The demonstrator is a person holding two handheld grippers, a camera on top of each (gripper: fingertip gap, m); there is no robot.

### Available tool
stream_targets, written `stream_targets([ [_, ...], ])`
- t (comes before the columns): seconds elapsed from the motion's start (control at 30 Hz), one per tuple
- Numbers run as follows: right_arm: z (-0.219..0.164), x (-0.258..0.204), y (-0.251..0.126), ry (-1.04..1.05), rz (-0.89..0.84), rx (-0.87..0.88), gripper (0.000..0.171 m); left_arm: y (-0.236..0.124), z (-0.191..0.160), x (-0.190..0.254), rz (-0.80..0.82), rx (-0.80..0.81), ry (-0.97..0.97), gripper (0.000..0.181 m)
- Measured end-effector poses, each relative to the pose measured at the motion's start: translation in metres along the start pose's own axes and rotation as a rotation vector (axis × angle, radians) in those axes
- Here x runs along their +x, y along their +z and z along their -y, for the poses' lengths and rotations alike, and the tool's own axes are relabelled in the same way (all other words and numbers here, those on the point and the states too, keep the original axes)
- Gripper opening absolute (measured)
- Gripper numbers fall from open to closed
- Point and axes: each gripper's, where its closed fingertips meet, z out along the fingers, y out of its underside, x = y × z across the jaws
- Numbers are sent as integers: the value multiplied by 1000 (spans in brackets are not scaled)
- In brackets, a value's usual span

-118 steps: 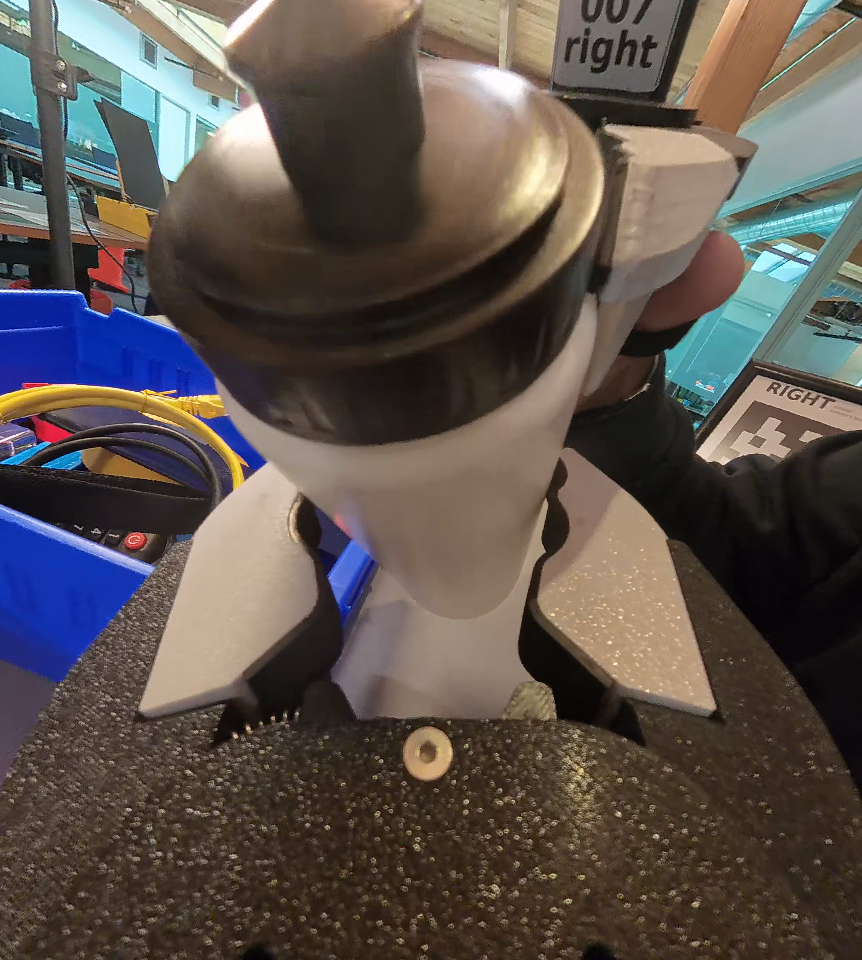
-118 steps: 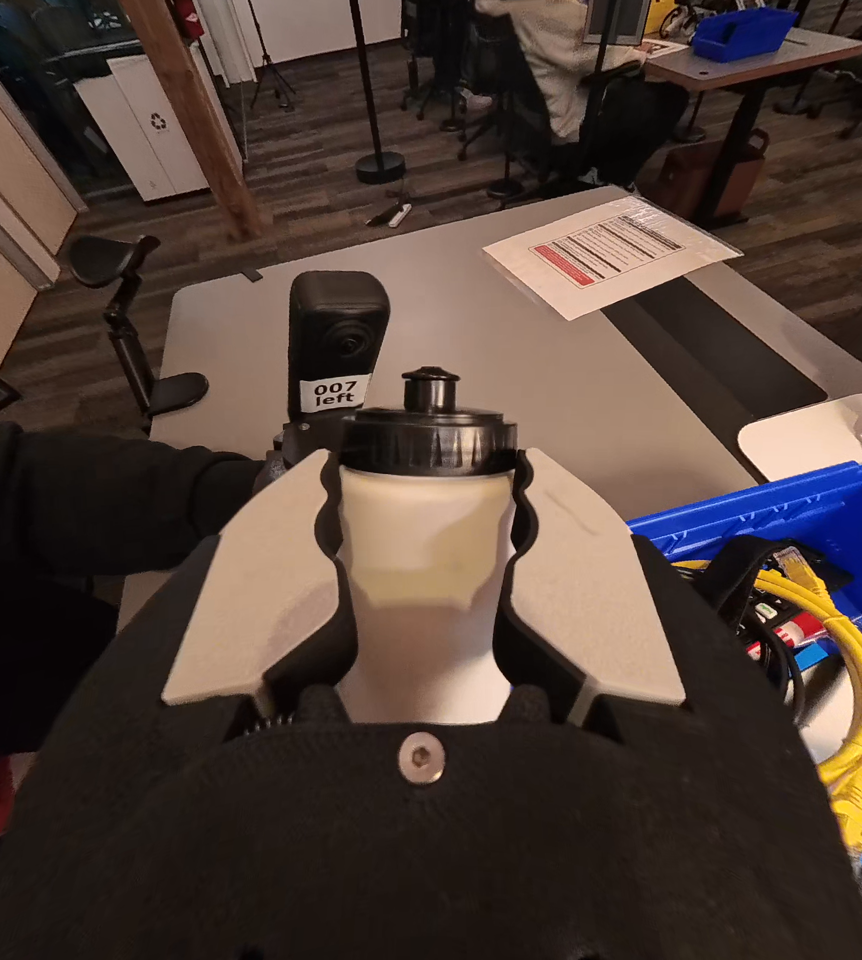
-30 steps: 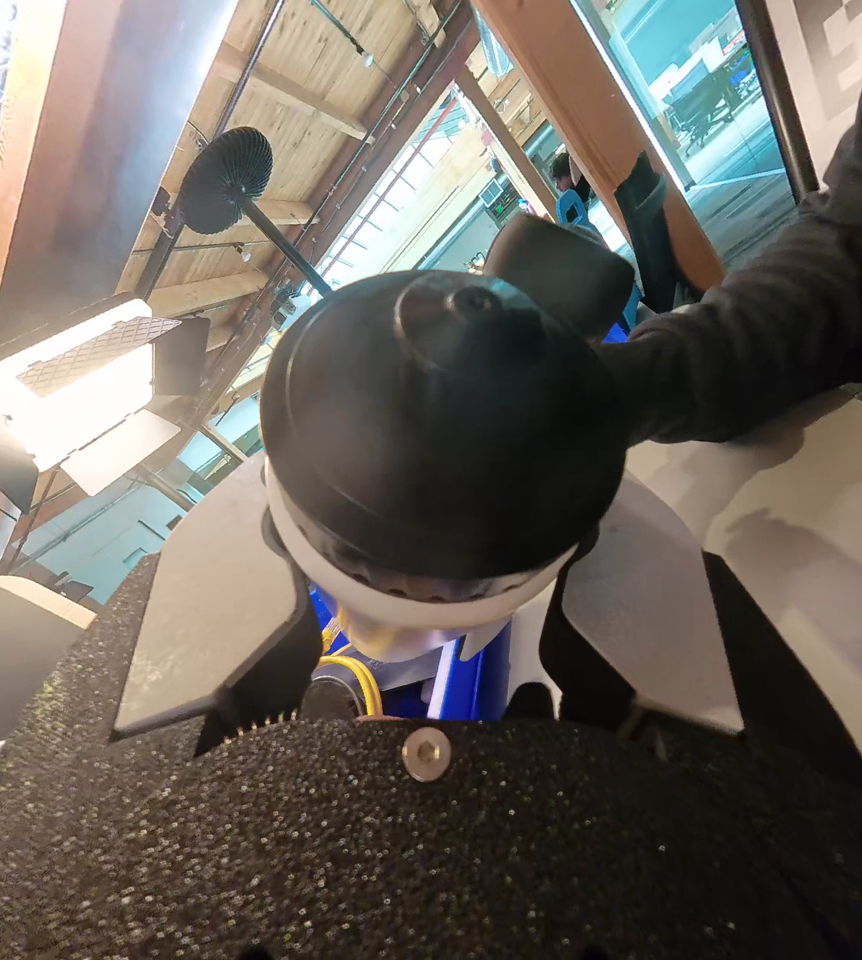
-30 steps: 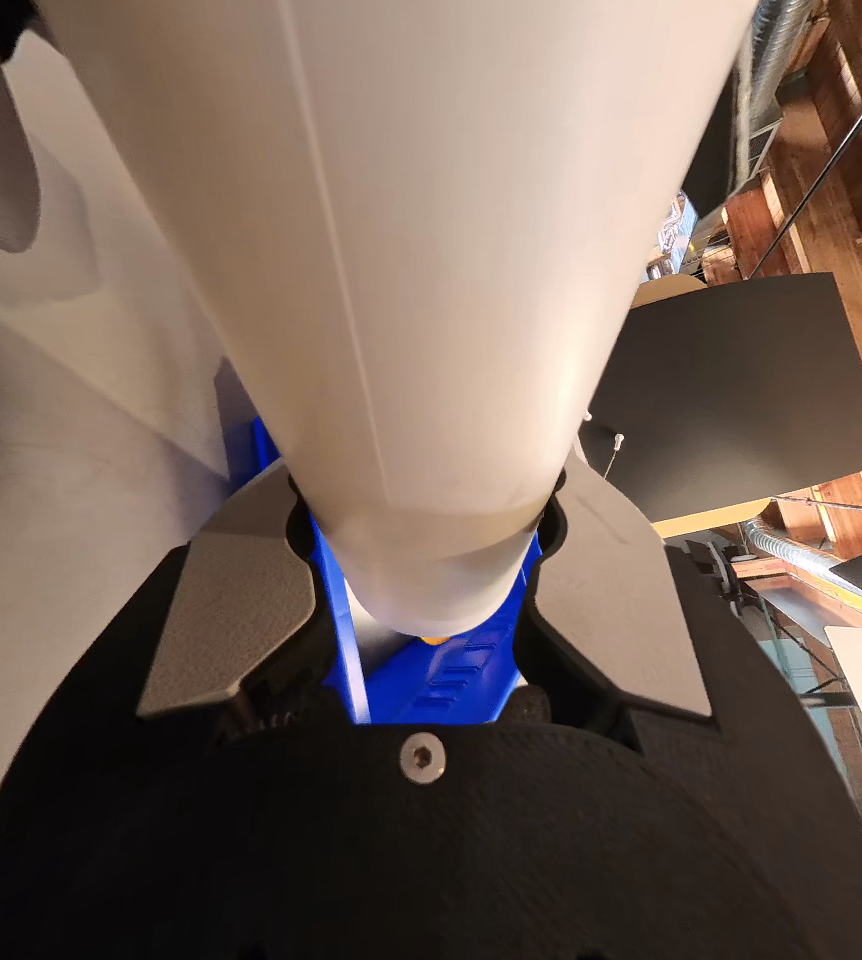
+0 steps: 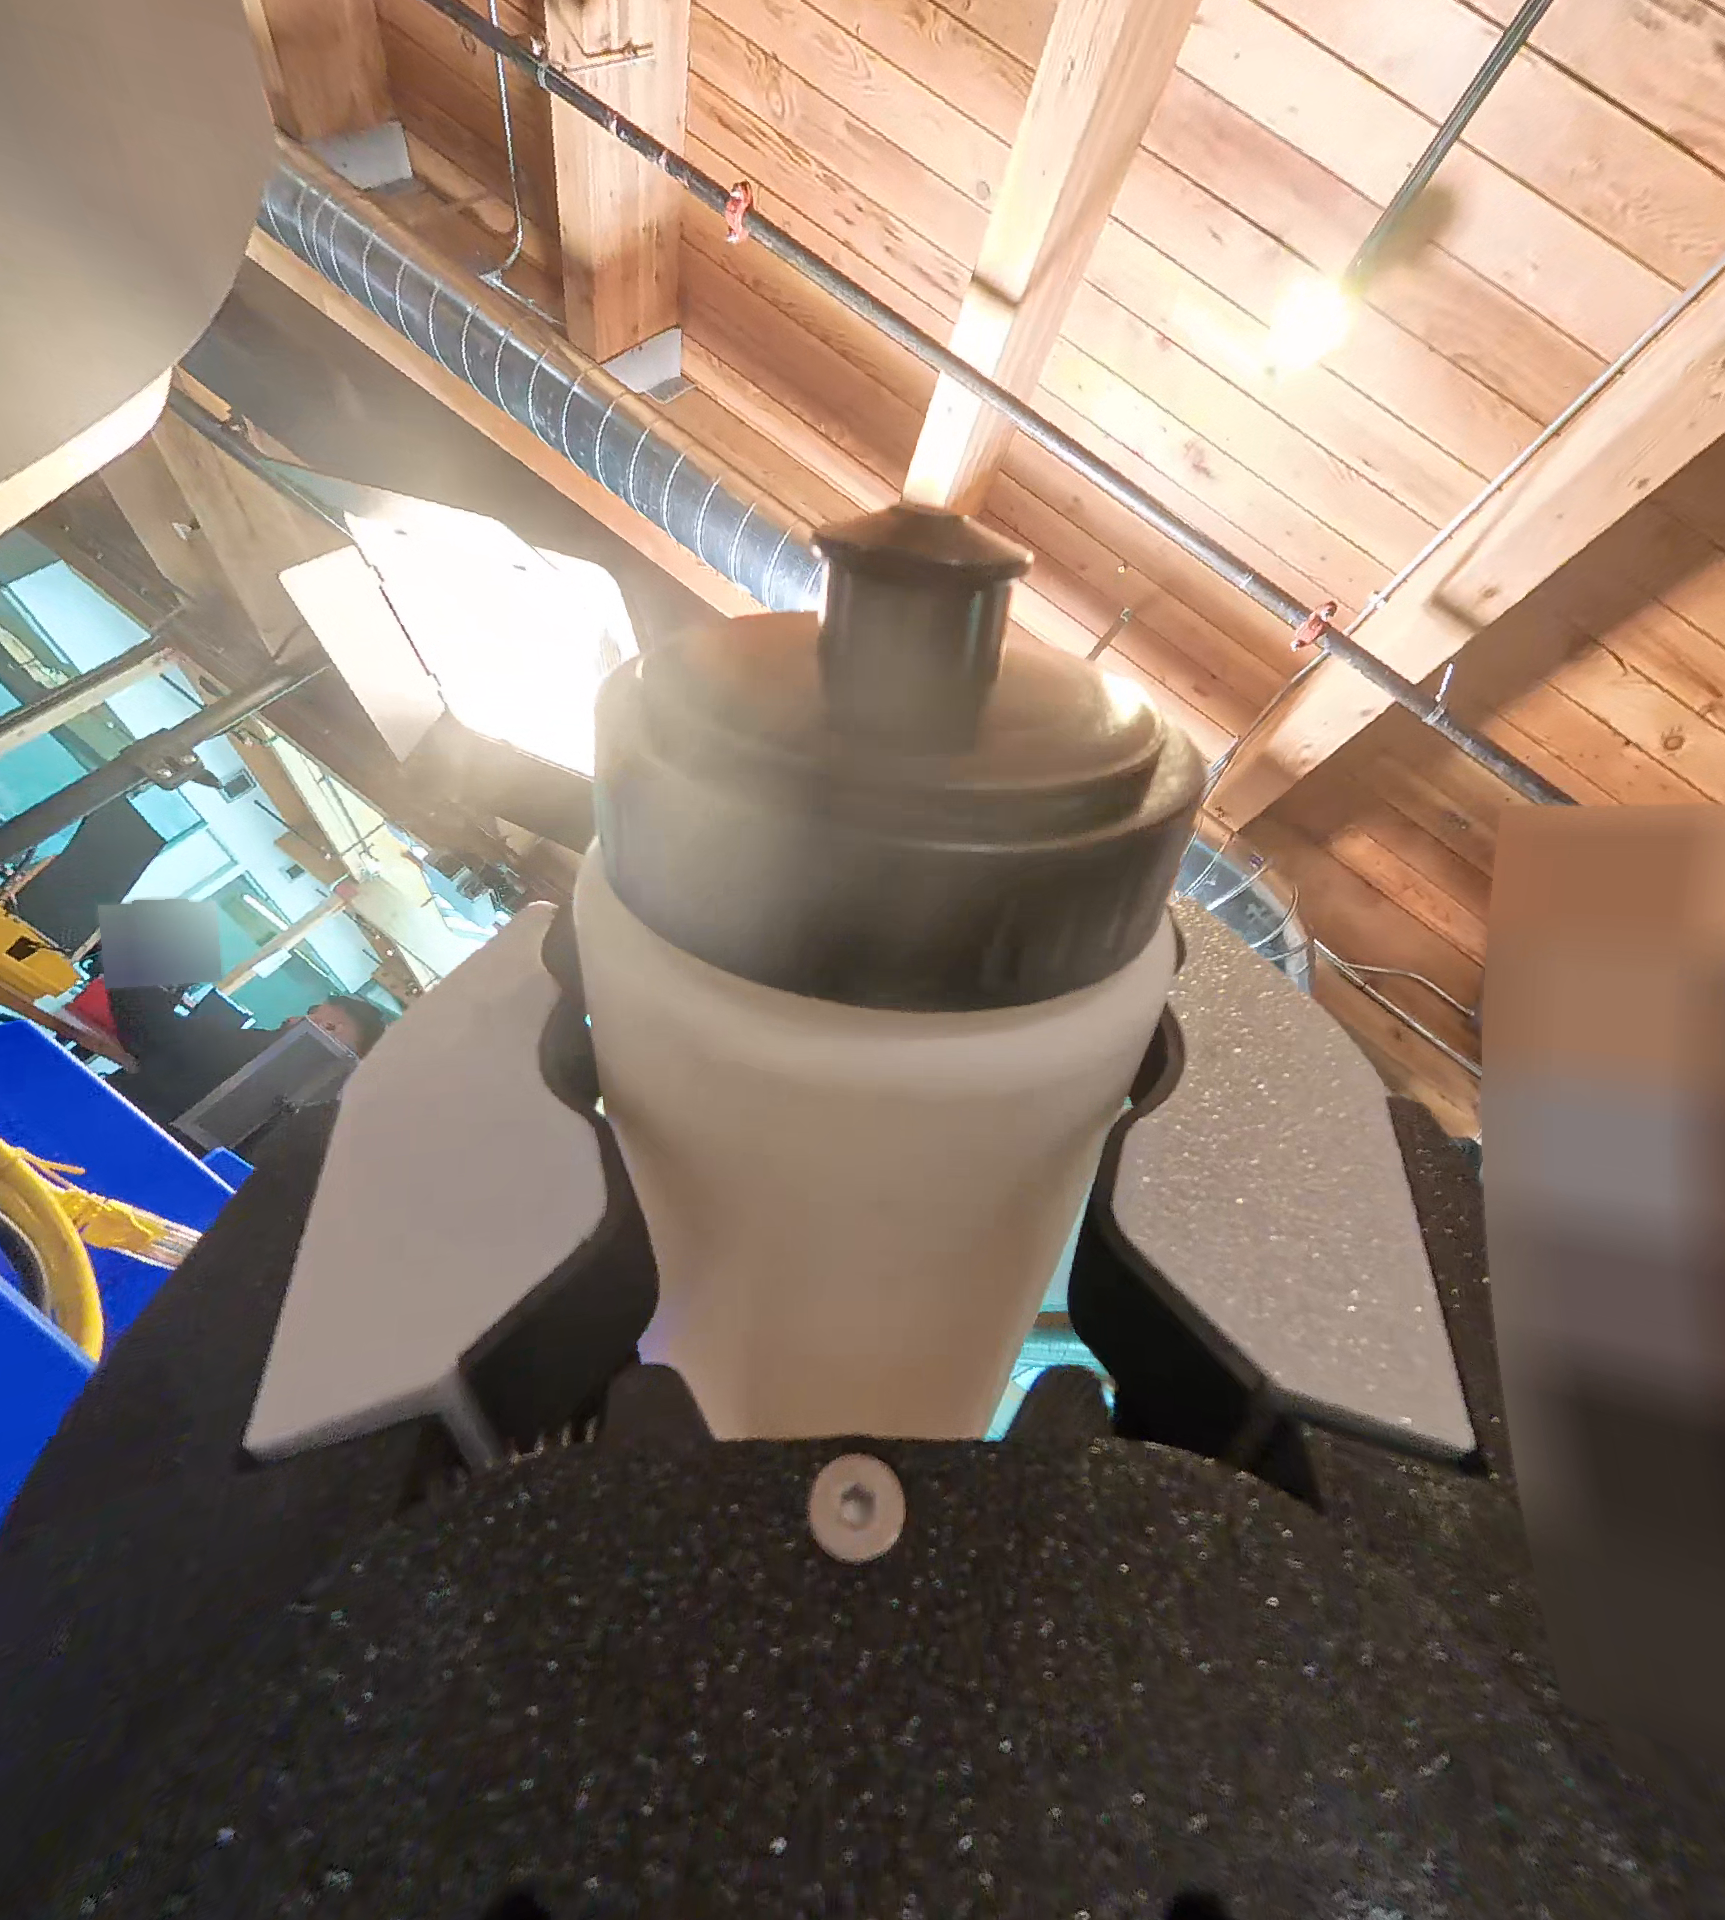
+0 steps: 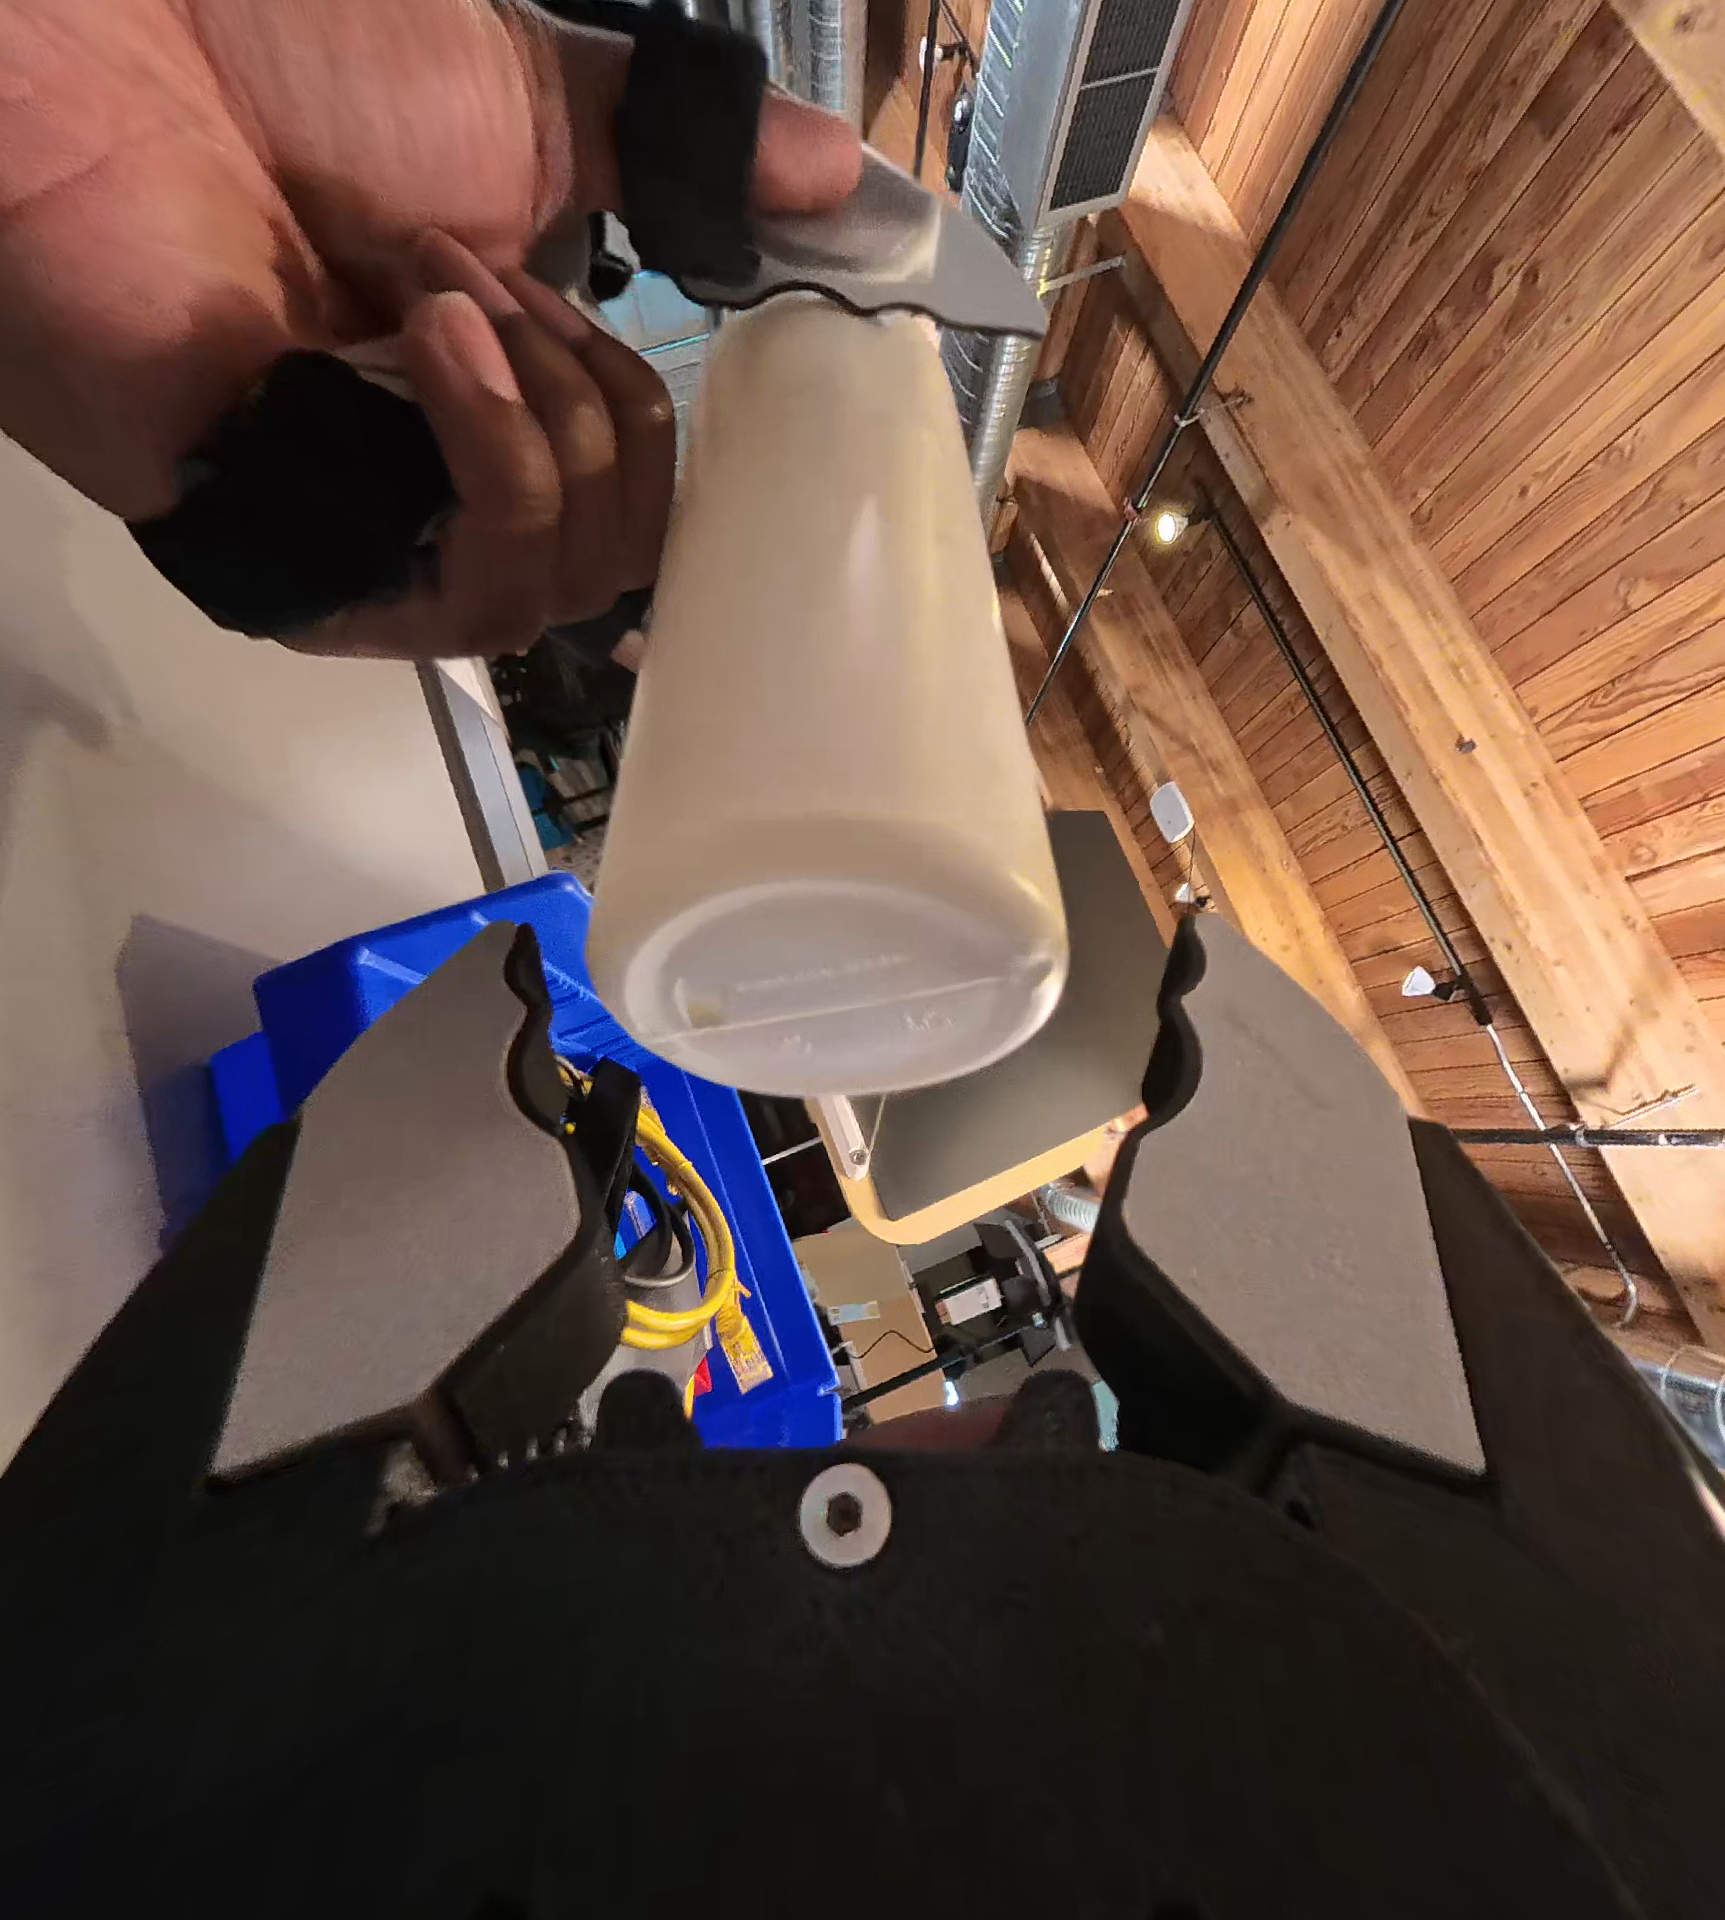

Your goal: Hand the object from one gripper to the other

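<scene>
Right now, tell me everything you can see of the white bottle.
The white bottle looks like matte plastic, with a ribbed black screw cap and a closed pull spout. The left gripper clamps its shoulder below the cap. Its flat base hangs free between the open right gripper's fingers, untouched.

The bottle sits between the fingers of the left gripper, its cap past the fingertips. Seen from the right wrist, the bottle's base lies just ahead of the right gripper, between its spread fingers and touching neither. The bin lies behind and below the bottle, to its left, and the cable lies in the bin. The hand is left of the bottle's far end
</scene>
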Motion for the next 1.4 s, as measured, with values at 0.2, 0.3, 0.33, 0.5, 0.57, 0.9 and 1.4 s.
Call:
stream_targets([
  [0.2,-2,0,4,-55,-50,-34,105,4,-23,-5,-2,-59,-47,103],
  [0.3,-9,6,2,-52,-41,-63,105,7,-30,-2,-21,-138,-16,103],
  [0.33,-11,10,2,-49,-44,-75,105,8,-33,2,-32,-165,6,103],
  [0.5,-15,31,-2,103,-51,-82,105,15,-45,22,-69,-289,275,91],
  [0.57,-12,42,-5,195,-56,-65,104,15,-41,25,-67,-281,376,89],
  [0.9,-26,72,-11,1117,229,128,104,2,-1,-3,132,-469,793,100],
  [1.4,-42,17,-6,1133,537,-98,104,-24,-30,-60,293,-730,728,103],
])
